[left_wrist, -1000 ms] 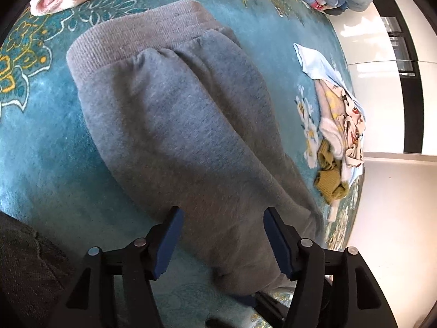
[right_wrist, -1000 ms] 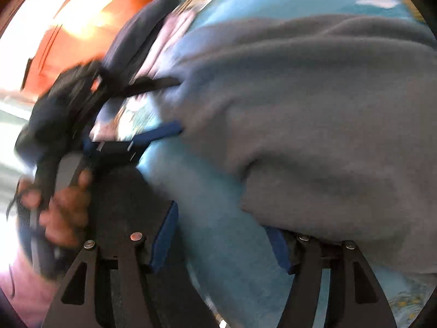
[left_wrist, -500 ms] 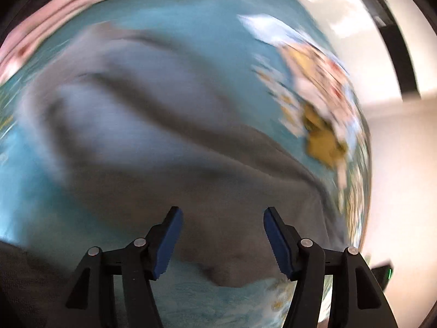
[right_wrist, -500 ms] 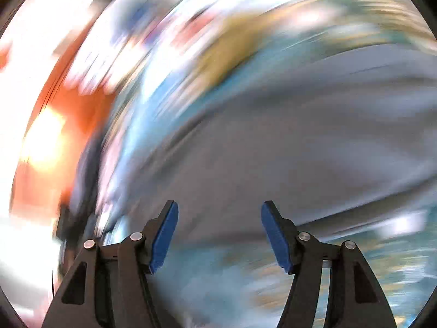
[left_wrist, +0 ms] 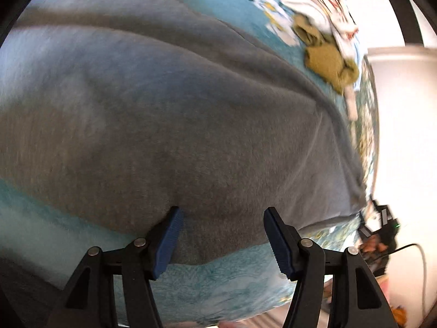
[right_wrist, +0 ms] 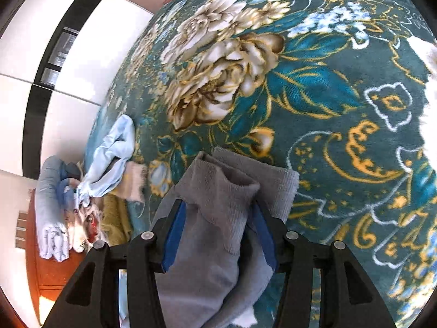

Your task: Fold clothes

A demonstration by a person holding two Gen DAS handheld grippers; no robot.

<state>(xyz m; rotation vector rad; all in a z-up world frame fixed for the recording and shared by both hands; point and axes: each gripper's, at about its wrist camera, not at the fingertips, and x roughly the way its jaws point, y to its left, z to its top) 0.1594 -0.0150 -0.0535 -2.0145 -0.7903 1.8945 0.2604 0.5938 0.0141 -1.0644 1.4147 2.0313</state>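
Note:
Grey sweatpants [left_wrist: 169, 114] lie spread on a teal floral blanket [left_wrist: 224, 281]. My left gripper [left_wrist: 221, 235] is open, with its blue pads [left_wrist: 169, 240] just above the near edge of the grey fabric. In the right wrist view the ribbed cuff end of the sweatpants [right_wrist: 229, 191] lies between the fingers of my right gripper [right_wrist: 218, 229]. The jaws stand wide apart with the cloth bunched between them. The right gripper also shows far right in the left wrist view [left_wrist: 382, 229].
A heap of unfolded clothes, olive [left_wrist: 330, 63] and white printed [left_wrist: 322, 8], lies at the blanket's far right. In the right wrist view a light blue garment [right_wrist: 112, 158] and a folded stack [right_wrist: 52, 213] sit at the left, near white wardrobe doors [right_wrist: 68, 63].
Both grippers swung quickly. The left came down close over the sweatpants' near edge. The right moved from beside the pants' body to their cuff end, which now sits between its fingers.

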